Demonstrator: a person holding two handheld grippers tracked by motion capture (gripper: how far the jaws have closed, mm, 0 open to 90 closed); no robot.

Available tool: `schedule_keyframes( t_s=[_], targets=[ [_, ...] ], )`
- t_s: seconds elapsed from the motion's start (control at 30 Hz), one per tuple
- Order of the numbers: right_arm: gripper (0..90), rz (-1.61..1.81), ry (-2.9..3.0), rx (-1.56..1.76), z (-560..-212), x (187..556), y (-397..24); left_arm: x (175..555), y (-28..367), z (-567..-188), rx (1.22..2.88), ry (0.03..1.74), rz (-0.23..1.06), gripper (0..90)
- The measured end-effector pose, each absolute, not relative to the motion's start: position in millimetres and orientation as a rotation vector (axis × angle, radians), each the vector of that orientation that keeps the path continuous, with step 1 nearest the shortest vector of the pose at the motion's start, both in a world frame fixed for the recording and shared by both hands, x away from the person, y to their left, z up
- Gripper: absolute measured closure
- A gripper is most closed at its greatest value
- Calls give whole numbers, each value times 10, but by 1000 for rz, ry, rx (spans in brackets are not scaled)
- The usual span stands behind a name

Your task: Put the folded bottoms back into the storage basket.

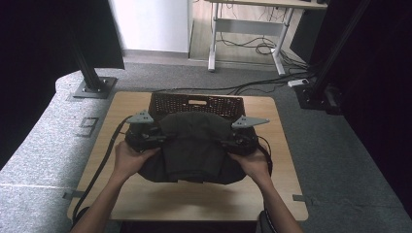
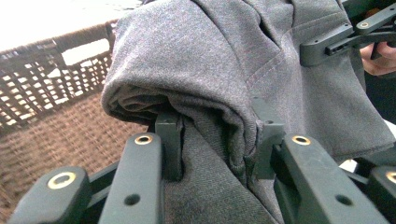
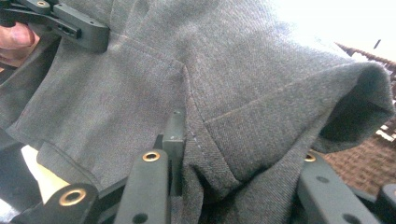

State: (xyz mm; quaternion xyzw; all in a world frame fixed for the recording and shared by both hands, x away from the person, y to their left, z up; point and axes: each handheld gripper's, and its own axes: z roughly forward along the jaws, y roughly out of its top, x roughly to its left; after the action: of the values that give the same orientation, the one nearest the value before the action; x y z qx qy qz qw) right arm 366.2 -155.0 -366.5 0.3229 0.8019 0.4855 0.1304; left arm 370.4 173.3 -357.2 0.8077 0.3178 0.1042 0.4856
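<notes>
A folded dark grey garment [image 1: 194, 145] hangs lifted above the wooden table [image 1: 204, 199], its far end over a brown wicker basket [image 1: 197, 104]. My left gripper [image 1: 158, 137] is shut on the garment's left side; in the left gripper view the cloth [image 2: 224, 79] bunches between the jaws, and the left gripper [image 2: 217, 140] pinches a thick fold. My right gripper [image 1: 232, 141] is shut on the right side, and in the right gripper view the right gripper [image 3: 224, 154] clamps a seamed fold of the garment [image 3: 224, 74]. Each gripper view shows the other gripper farther off.
The basket stands at the table's far edge; its woven wall [image 2: 51, 79] lies close behind the cloth. Grey carpet [image 1: 43, 145] surrounds the table. Black frame posts [image 1: 87, 73] stand left and right, and a desk with cables [image 1: 257, 48] is at the back.
</notes>
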Motion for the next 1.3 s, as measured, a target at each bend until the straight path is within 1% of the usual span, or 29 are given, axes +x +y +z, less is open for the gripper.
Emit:
schedule_keyframes(
  t_s=[0.17, 0.4, 0.5, 0.77, 0.8, 1.03, 1.3],
  targets=[
    [636, 1404, 2310, 935, -3531, 3807, -1532, 3821, 1729, -3456, 1962, 773, 273, 637],
    [636, 1394, 2287, 937, -3433, 3946, -1515, 3998, 1712, -3325, 1964, 776, 306, 637],
    [636, 1385, 2272, 936, -3363, 4071, -1501, 4100, 1707, -3264, 1960, 775, 322, 637],
    [636, 1369, 2242, 945, -3284, 4270, -1485, 4292, 1673, -3171, 1956, 772, 357, 637],
    [636, 1365, 2234, 951, -3277, 4334, -1486, 4319, 1667, -3165, 1957, 771, 361, 637],
    [636, 1346, 2214, 959, -3284, 4484, -1482, 4502, 1634, -3169, 1958, 767, 380, 637],
    [636, 1311, 2195, 966, -3337, 4691, -1433, 4732, 1656, -3294, 1945, 768, 385, 637]
  ],
)
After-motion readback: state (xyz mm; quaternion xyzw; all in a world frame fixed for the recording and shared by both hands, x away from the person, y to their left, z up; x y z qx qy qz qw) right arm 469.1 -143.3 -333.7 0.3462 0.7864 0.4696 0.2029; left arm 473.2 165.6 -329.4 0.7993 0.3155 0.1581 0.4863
